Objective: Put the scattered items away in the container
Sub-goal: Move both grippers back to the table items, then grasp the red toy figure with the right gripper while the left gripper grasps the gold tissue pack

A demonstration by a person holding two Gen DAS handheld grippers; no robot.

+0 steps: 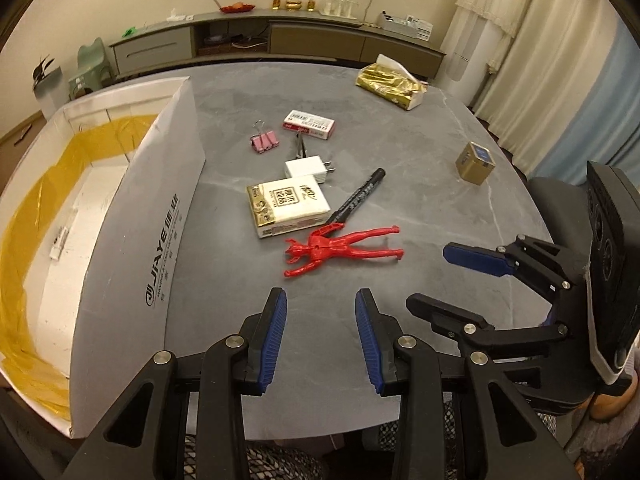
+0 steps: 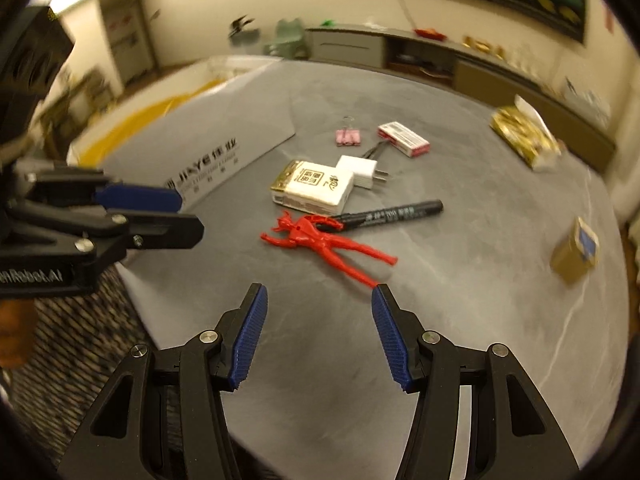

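Both grippers hover over the grey stone table [image 1: 420,152], released and empty: the left gripper [image 1: 321,336] and the right gripper [image 2: 319,334] have their blue pads apart. The red plastic toy figure [image 1: 340,246] lies flat at twelve o'clock from the left gripper, touching the black marker pen [image 1: 358,194]. The white tissue pack [image 1: 288,208] is just beside. The white cardboard box with yellow lining [image 1: 80,184] stands at ten o'clock.

Red figure [image 1: 340,249], pink clip [image 1: 264,142], black marker [image 1: 358,196], grey marbled table [image 1: 400,152]
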